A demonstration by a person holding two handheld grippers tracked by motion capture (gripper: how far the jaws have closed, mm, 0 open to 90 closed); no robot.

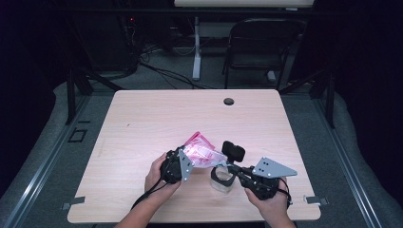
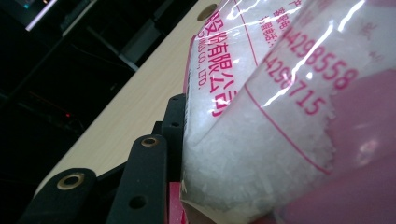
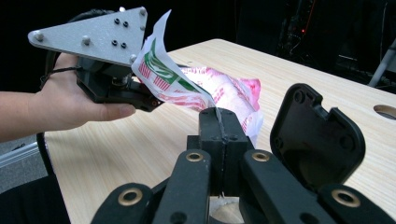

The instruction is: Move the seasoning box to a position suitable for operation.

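High view: a pink-printed bag of white crystals [image 1: 202, 151] is held above the bench [image 1: 142, 123] and a clear jar [image 1: 222, 179], clamped by the left gripper [image 1: 187, 159], its corner pinched in the closed right gripper [image 1: 222, 165].

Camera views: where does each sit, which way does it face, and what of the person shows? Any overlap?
High view: above the person's side, looking forward and down on the light wooden table; both forearms and hand-held grippers enter from below.
Left gripper view: on the left hand-held gripper, facing the clear pink-printed plastic bag of white crystals.
Right gripper view: on the right hand-held gripper, shut on the bag's corner, facing the person's left hand.
All share the bag.
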